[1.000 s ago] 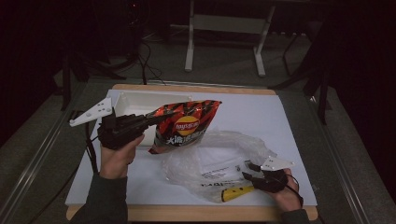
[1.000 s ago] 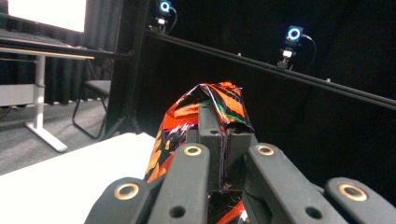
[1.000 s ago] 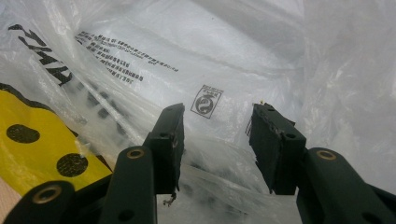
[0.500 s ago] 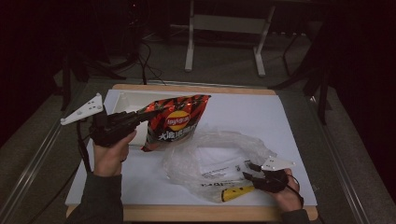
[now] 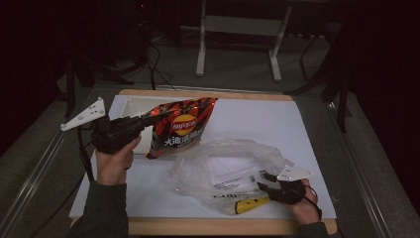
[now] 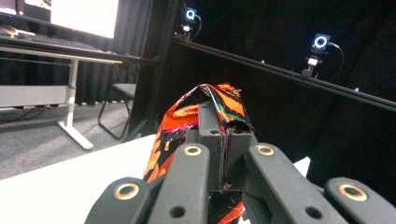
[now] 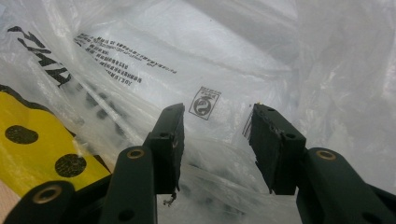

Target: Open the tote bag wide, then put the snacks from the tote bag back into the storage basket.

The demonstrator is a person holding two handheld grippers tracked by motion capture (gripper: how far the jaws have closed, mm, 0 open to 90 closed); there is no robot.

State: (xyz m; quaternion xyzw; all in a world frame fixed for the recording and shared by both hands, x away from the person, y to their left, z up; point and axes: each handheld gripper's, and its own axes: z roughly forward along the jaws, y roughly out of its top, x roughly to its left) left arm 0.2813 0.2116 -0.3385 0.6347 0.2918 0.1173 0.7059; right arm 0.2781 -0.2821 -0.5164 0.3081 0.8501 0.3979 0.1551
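Count, high view: one red foil crisp bag (image 5: 182,128), centre left; one clear crumpled plastic bag (image 5: 225,168), lower centre; one yellow black-dotted item (image 5: 250,204), bottom centre; two black hand-held grippers.

Chip bag (image 5: 182,128) in L hand-held gripper (image 5: 148,119)

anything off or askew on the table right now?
Nothing spilled or torn. The chip bag hangs tilted, lifted by one corner in the shut left gripper. The clear plastic bag lies crumpled with the right gripper open at its edge. A yellow item pokes out beneath it.
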